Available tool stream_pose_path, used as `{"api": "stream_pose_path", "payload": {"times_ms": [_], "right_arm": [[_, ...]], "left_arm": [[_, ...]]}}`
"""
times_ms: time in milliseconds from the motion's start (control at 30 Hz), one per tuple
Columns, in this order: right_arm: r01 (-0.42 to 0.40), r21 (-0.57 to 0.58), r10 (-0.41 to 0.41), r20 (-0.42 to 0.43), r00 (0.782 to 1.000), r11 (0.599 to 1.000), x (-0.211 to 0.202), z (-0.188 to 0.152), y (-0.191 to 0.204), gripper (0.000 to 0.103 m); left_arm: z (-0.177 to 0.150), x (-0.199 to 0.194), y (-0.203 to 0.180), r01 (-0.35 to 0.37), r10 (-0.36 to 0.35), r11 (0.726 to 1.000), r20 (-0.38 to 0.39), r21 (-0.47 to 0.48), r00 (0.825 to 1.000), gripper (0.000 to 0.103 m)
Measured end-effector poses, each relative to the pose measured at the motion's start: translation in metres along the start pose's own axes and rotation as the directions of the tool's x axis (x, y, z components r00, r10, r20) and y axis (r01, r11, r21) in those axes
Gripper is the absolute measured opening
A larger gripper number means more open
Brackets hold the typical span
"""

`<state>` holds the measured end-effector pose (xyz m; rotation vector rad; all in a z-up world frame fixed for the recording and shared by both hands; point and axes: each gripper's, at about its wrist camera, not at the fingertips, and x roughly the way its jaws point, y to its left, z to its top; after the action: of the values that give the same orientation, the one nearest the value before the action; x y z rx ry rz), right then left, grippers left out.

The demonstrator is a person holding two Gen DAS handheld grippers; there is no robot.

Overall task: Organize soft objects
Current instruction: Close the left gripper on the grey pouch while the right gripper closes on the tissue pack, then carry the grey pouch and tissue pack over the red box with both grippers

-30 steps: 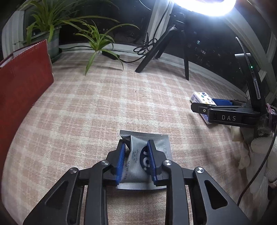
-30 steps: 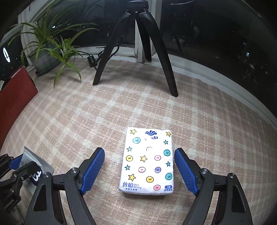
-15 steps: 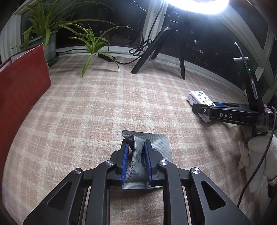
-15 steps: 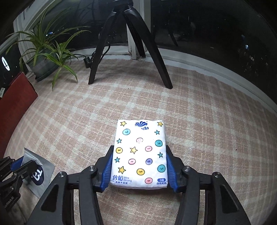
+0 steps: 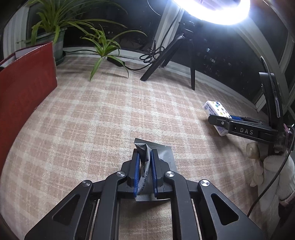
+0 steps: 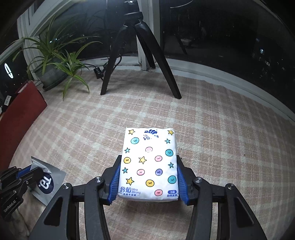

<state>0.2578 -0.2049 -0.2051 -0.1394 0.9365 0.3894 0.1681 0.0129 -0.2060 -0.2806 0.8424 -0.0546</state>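
Note:
A grey foil pouch (image 5: 166, 153) lies on the pink checked cloth (image 5: 95, 129), its middle pinched up into a fold. My left gripper (image 5: 144, 153) is shut on that fold. In the right wrist view the same pouch (image 6: 53, 177) shows a round dark logo, with the left gripper (image 6: 31, 170) on it at the lower left. A white tissue pack (image 6: 149, 144) printed with stars and coloured dots sits between the blue pads of my right gripper (image 6: 149, 158), which is shut on its long sides. The left wrist view shows the pack (image 5: 213, 108) and the right gripper (image 5: 221, 120) at the right.
A red box (image 5: 24, 92) stands along the left edge. Potted plants (image 5: 55, 27) and a power strip (image 6: 97, 72) sit at the back left. A black tripod (image 6: 140, 46) under a bright ring light (image 5: 217, 11) stands at the back by the window. A gloved hand (image 5: 272, 169) holds the right gripper.
The left jaws have narrowed and squeezed the pouch into a tighter fold. The right jaws went from wide open beside the tissue pack to pressing on its sides.

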Motion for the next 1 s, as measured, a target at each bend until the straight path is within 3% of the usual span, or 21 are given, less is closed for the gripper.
{"api": "stream_pose_path", "payload": {"times_ms": [533, 767, 1000], "right_arm": [[-0.059, -0.055, 0.062, 0.05, 0.997, 0.997, -0.034, 0.0, 0.036, 0.048], [-0.116, -0.111, 0.124, 0.071, 0.99, 0.987, -0.052, 0.007, 0.068, 0.048], [-0.176, -0.19, 0.195, 0.084, 0.977, 0.966, -0.068, 0.019, 0.11, 0.048]], "left_arm": [[0.0, -0.035, 0.011, 0.035, -0.032, 0.997, 0.045, -0.074, 0.998, 0.009], [0.011, -0.074, 0.024, 0.033, -0.021, 0.995, 0.115, -0.096, 0.993, 0.009], [0.016, -0.127, 0.061, 0.001, 0.03, 0.987, 0.199, -0.158, 0.98, 0.009]]}}
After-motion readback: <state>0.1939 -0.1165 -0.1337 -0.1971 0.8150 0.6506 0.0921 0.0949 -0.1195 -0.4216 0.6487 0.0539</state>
